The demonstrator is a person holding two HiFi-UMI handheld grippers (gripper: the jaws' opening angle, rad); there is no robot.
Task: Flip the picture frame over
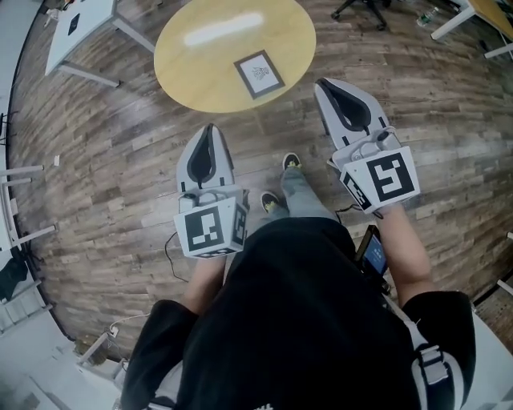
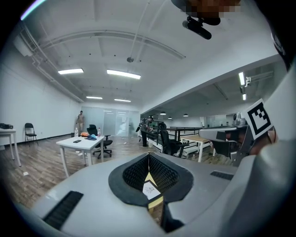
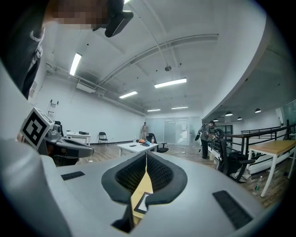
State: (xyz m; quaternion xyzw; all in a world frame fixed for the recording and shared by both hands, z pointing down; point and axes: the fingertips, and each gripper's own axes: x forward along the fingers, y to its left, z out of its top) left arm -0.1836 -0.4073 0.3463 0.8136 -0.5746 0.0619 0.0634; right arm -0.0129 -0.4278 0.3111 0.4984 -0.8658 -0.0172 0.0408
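The picture frame (image 1: 258,74), dark-edged with a white picture facing up, lies flat on the round yellow table (image 1: 200,72). Both grippers are held level in front of the person, short of the table, touching nothing. My left gripper (image 1: 211,128) is shut and empty, its tips a little before the table's near edge. My right gripper (image 1: 321,82) is shut and empty, just right of the table's rim. In the left gripper view the frame (image 2: 149,189) shows small below the closed jaws (image 2: 149,155). In the right gripper view the frame (image 3: 142,202) and table (image 3: 141,185) show below the closed jaws (image 3: 146,155).
The person's shoes (image 1: 280,182) stand on the wood floor between the grippers. A white desk (image 1: 80,24) is at the far left, an office chair (image 1: 365,6) and another desk (image 1: 489,12) at the far right. People stand far off (image 2: 81,121).
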